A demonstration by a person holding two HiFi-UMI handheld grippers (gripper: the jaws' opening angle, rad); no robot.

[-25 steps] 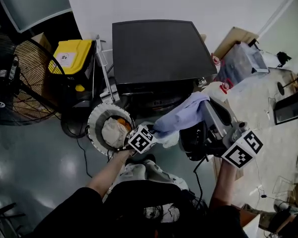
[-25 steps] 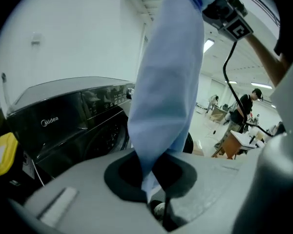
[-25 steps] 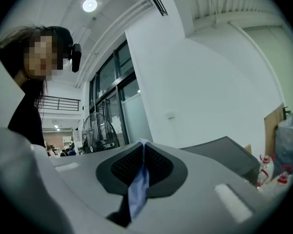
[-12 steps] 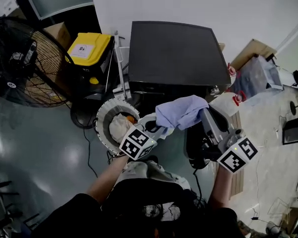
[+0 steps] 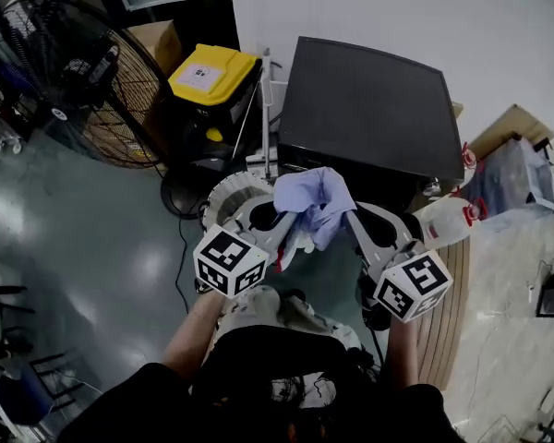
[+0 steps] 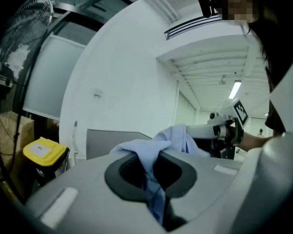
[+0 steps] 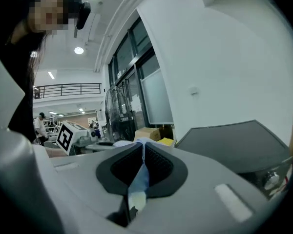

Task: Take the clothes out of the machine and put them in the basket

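Moved: blue garment (image 5: 312, 195) shifts left toward basket (image 5: 220, 195).
left gripper (image 5: 279, 216): clamps garment.
right gripper (image 5: 349, 218): clamps it too, sharing the carry.

Left hand-held gripper (image 6: 154, 179), seen along its own jaws. The jaws were closed on a pale blue garment (image 6: 173, 138), which rose from between them in a bunched fold. Beyond the garment, the right hand-held gripper (image 6: 195, 130) held the same cloth, its marker cube (image 6: 239, 112) uppermost. Behind the garment stood the grey machine (image 6: 107, 140); well to the garment's left, a yellow-lidded bin (image 6: 41, 150) and a fan (image 6: 10, 57).
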